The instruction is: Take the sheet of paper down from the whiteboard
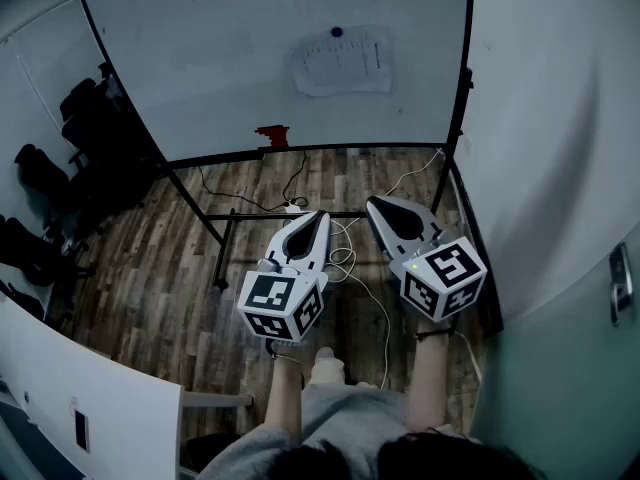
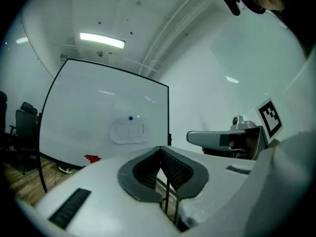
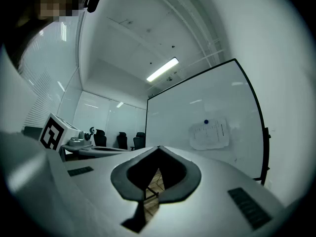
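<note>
White plastic jaws, both pairs pinched fully together with nothing between them. The left gripper (image 1: 318,215) and right gripper (image 1: 372,203) sit side by side, held level in front of the person. Both are aimed toward the whiteboard (image 1: 200,68) and are well apart from it.

The sheet of paper (image 1: 342,66) is up on the board, in its upper right part, pinned by a little blue magnet (image 1: 336,32) at its top edge. Neither gripper touches it. Down on the board's bottom rail, left of the paper, there's a small red thing (image 1: 271,135), can't tell what exactly.

Under the grippers it's wood floor (image 1: 150,258), with some white cables (image 1: 350,263) looping around by the board's stand. Dark office chairs (image 1: 85,118) are off to the left and there's a plain wall (image 1: 560,118) on the right.
</note>
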Tool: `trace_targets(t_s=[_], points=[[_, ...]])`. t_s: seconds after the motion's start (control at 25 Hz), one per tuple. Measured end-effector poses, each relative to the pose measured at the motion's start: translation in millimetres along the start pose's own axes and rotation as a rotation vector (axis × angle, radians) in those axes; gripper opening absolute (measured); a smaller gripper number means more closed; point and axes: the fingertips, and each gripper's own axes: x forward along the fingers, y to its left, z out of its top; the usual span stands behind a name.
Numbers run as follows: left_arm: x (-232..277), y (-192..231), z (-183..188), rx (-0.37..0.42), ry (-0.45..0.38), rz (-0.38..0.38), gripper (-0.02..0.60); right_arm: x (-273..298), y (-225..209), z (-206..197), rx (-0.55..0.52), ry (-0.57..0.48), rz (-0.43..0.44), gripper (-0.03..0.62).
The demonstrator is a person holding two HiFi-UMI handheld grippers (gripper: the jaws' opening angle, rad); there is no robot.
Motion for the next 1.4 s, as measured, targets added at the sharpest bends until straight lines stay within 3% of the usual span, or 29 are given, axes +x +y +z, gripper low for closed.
trace_targets(t_s=[0.56, 0.96, 1.4], points=[[17.8, -16.2, -9.2, 0.011, 0.031, -0.016, 0.006, -11.7, -24.8, -6.8, 0.049, -0.009, -0.018, 0.000], [31.7, 9.4, -18.9, 0.028, 0.083, 0.021, 0.006, 15.7, -39.7, -19.0, 0.129, -0.029, 0.018, 0.000], [113.0, 50.3, -29.1, 0.010, 0.086, -0.004, 0.006, 80.3, -100.7, -33.2, 0.129, -0.011, 0.003, 0.000]])
